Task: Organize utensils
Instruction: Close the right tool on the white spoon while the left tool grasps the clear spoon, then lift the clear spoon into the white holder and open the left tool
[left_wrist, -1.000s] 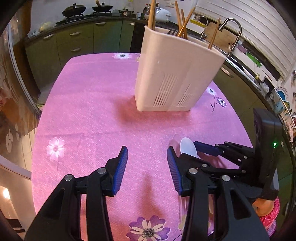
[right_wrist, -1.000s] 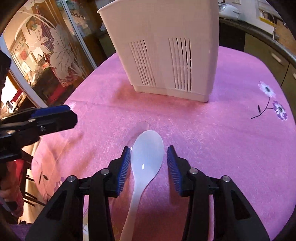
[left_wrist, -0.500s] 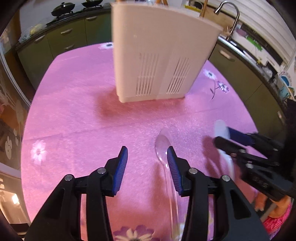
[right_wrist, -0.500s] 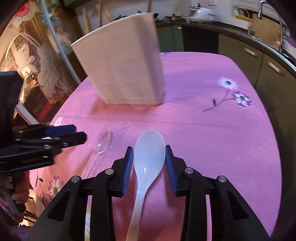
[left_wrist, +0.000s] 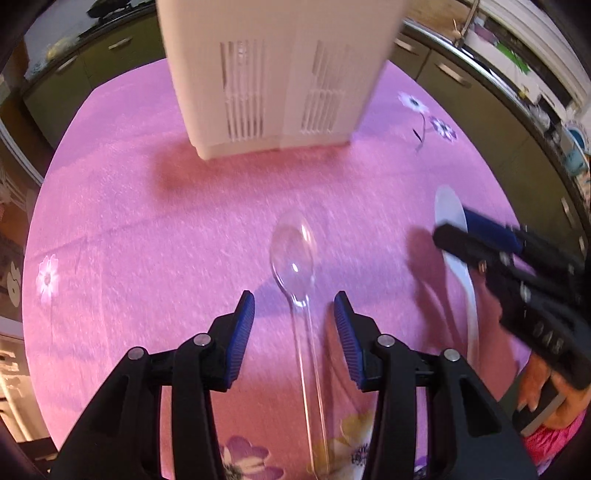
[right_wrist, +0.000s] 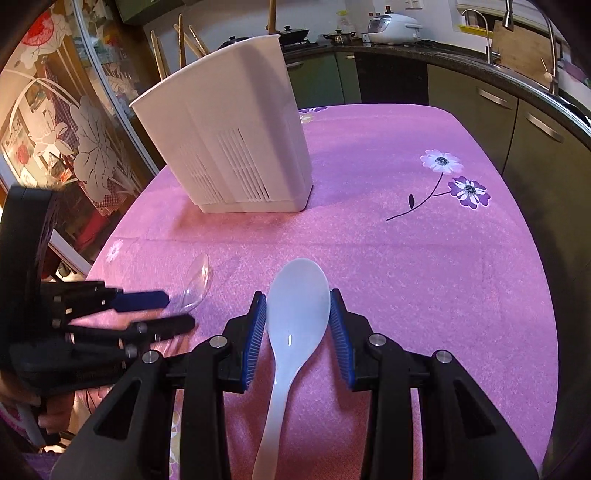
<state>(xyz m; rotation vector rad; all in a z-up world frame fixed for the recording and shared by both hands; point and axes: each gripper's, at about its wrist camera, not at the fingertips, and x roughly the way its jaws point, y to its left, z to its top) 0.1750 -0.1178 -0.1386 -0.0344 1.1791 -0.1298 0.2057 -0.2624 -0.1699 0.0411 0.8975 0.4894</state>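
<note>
— So, how many spoons?
— Two: the right gripper (right_wrist: 297, 320) clamps one white plastic spoon (right_wrist: 295, 314); one clear plastic spoon (left_wrist: 295, 266) lies between the left gripper (left_wrist: 294, 322)'s spread, untouching jaws.
— Holders?
— One white slotted utensil holder (left_wrist: 273, 70), ahead of both.

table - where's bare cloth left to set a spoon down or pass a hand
Free: the broad stretch right of the white holder, out to the printed flowers, and the left side by the lone flower. Crowded: the near middle, where the clear spoon, white spoon and both grippers sit close.
</note>
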